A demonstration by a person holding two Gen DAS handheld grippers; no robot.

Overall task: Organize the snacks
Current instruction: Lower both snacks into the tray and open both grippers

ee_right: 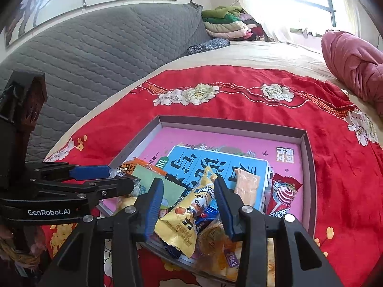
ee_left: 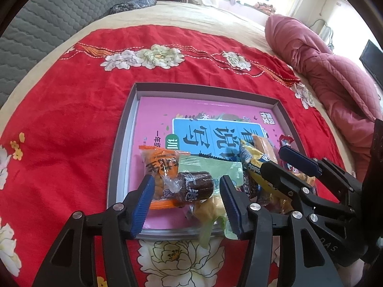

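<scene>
Both grippers are hanging over the near corner of a shallow tray [ee_left: 124, 129] lying on a red bedspread [ee_left: 71, 110] on the bed, and the snacks are sitting heaped in that corner on the pink sheet lining it. The step in hand looks like dropping snacks into the tray. The left gripper [ee_left: 186, 203] is standing with its jaws apart around a brown sweet [ee_left: 196, 185] and an orange packet [ee_left: 160, 165], the pads not pressing on either. The right gripper [ee_right: 189, 205] is likewise open, its jaws straddling a yellow packet [ee_right: 184, 217] without squeezing it.

The next move probably calls for lifting both grippers clear without dragging wrappers along, then spreading the pile.

The right wrist view is showing a red lollipop packet [ee_right: 282, 196] and a peach packet [ee_right: 246, 186] in full; the left wrist view is showing only slivers of them behind the right gripper's jaws.
</scene>
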